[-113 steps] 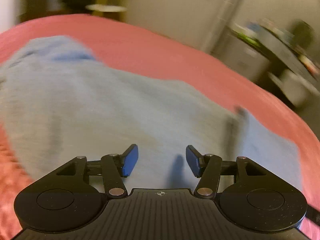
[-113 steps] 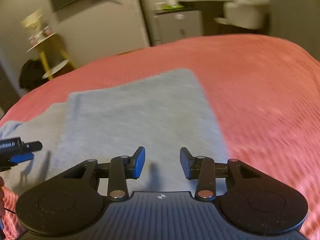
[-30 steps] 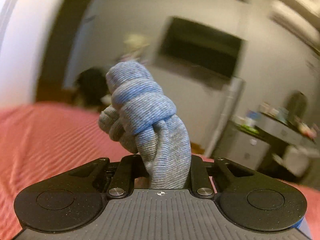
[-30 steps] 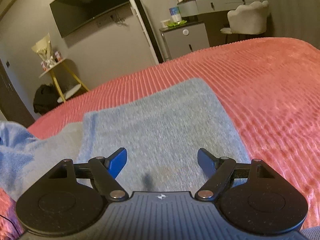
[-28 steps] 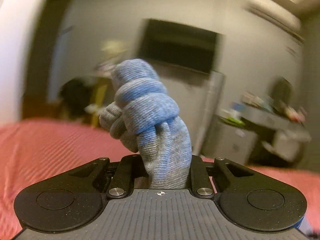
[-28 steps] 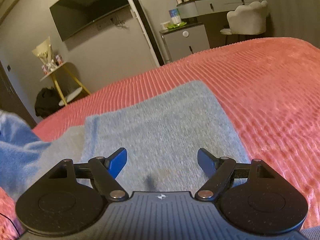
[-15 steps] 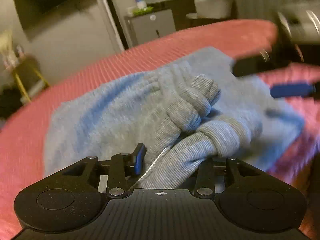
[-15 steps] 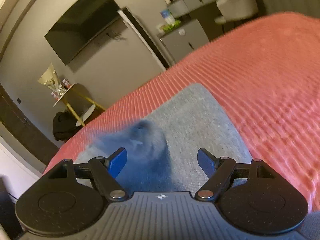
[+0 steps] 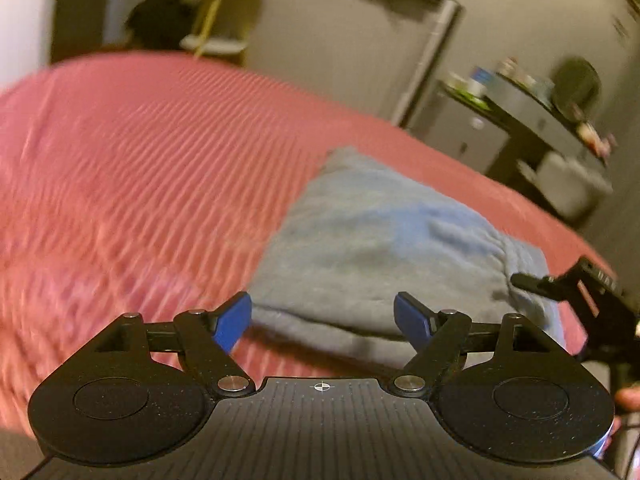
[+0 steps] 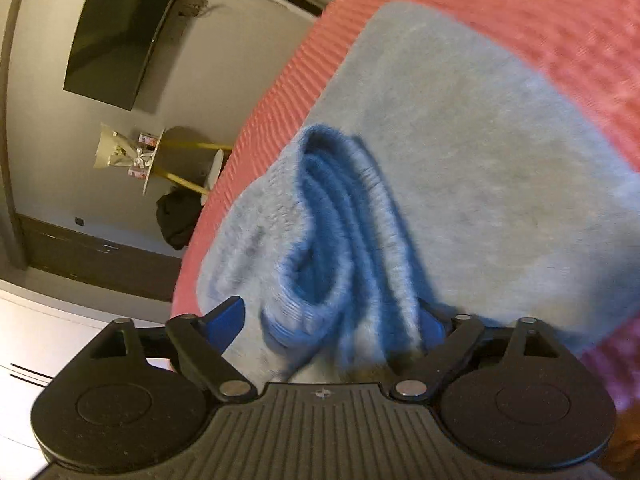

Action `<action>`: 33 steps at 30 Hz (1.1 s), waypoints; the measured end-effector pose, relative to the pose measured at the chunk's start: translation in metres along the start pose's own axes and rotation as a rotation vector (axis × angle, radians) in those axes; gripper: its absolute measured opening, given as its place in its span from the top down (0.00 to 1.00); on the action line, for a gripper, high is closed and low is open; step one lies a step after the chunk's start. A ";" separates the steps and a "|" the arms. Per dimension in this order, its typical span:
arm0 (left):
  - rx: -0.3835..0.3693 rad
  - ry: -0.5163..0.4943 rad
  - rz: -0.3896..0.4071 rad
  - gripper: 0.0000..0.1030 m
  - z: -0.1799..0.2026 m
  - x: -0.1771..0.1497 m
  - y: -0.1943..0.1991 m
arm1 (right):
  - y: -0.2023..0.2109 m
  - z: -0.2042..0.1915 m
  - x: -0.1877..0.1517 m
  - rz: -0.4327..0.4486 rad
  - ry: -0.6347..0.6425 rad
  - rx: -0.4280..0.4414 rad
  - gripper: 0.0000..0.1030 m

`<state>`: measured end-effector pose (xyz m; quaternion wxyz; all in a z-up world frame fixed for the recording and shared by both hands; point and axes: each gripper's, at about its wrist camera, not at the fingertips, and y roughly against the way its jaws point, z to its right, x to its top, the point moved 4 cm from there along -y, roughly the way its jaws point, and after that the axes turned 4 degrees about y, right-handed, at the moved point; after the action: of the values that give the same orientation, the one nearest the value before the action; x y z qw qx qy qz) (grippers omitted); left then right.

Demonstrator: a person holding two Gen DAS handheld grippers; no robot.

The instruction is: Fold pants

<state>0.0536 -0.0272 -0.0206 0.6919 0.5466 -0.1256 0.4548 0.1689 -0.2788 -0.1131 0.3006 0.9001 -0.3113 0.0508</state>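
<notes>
While blur softens the pants, their waistband bunches.

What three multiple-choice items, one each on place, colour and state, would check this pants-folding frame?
1. The pants lie on:
A. a red bedspread
B. a wooden floor
C. a chair

2. The pad colour on the left tongs:
A. green
B. blue
C. white

3. The left tongs are:
A. shut on cloth
B. open, holding nothing
C. out of view

Key: 1 A, ribbed red bedspread surrounds the cloth; 2 B, both pads show blue; 3 B, the jaws stand apart with a bare gap.
</notes>
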 end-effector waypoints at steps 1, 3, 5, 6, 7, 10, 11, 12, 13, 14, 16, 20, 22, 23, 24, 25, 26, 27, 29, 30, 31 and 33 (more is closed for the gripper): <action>0.009 0.019 -0.006 0.19 -0.005 0.000 -0.004 | -0.009 -0.002 0.001 -0.023 -0.010 0.002 0.13; 0.027 0.019 -0.014 0.19 -0.010 -0.005 -0.010 | -0.018 -0.008 0.002 -0.029 0.001 -0.064 0.40; 0.025 -0.009 -0.035 0.19 -0.007 -0.010 -0.011 | -0.020 -0.026 0.005 -0.043 0.100 -0.123 0.54; 0.023 -0.020 -0.043 0.19 -0.004 -0.013 -0.012 | -0.018 -0.039 0.005 -0.037 0.153 -0.131 0.55; 0.022 -0.038 -0.052 0.19 -0.004 -0.021 -0.005 | -0.012 -0.055 0.008 -0.019 0.199 -0.111 0.57; 0.023 -0.107 -0.076 0.19 0.004 -0.026 -0.012 | 0.012 -0.092 0.020 0.051 0.210 0.016 0.59; 0.027 -0.129 -0.088 0.19 0.007 -0.027 -0.015 | 0.021 -0.103 0.025 0.077 0.202 0.063 0.59; 0.047 -0.145 -0.092 0.20 0.007 -0.028 -0.022 | 0.031 -0.111 0.030 0.104 0.200 0.102 0.59; 0.079 -0.157 -0.083 0.21 0.008 -0.026 -0.026 | 0.039 -0.116 0.035 0.123 0.186 0.138 0.59; 0.108 -0.161 -0.078 0.24 0.008 -0.025 -0.033 | 0.046 -0.115 0.040 0.130 0.163 0.169 0.59; 0.115 -0.139 -0.082 0.32 0.005 -0.022 -0.047 | 0.056 -0.112 0.049 0.144 0.125 0.199 0.59; 0.094 -0.124 -0.120 0.56 0.003 -0.023 -0.067 | 0.064 -0.099 0.053 0.165 0.133 0.141 0.59; 0.059 -0.132 -0.115 0.74 0.004 -0.025 -0.067 | 0.063 -0.095 0.053 0.161 0.140 0.121 0.59; 0.054 -0.134 -0.091 0.81 0.005 -0.024 -0.063 | 0.063 -0.092 0.053 0.157 0.142 0.113 0.59; 0.045 -0.133 -0.051 0.86 0.004 -0.022 -0.057 | 0.062 -0.090 0.055 0.155 0.149 0.105 0.59; 0.025 -0.120 -0.022 0.86 0.004 -0.019 -0.053 | 0.066 -0.084 0.056 0.159 0.157 0.097 0.59; -0.006 -0.097 -0.001 0.86 0.002 -0.017 -0.047 | 0.070 -0.078 0.059 0.164 0.165 0.087 0.59; -0.033 -0.081 0.009 0.86 -0.001 -0.015 -0.044 | 0.073 -0.072 0.061 0.173 0.173 0.072 0.59; -0.061 -0.084 0.004 0.85 0.000 -0.015 -0.042 | 0.079 -0.059 0.063 0.192 0.203 0.020 0.57; -0.056 -0.101 -0.009 0.84 0.001 -0.018 -0.044 | 0.079 -0.049 0.065 0.196 0.227 -0.027 0.55; -0.039 -0.122 -0.034 0.84 0.002 -0.021 -0.048 | 0.077 -0.038 0.066 0.195 0.254 -0.103 0.47; -0.010 -0.138 -0.072 0.78 0.005 -0.023 -0.056 | 0.081 -0.014 0.065 0.238 0.234 -0.310 0.37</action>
<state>0.0858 -0.0419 -0.0704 0.7003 0.5774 -0.1553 0.3901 0.1747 -0.3558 -0.0420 0.4612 0.7881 -0.3824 0.1415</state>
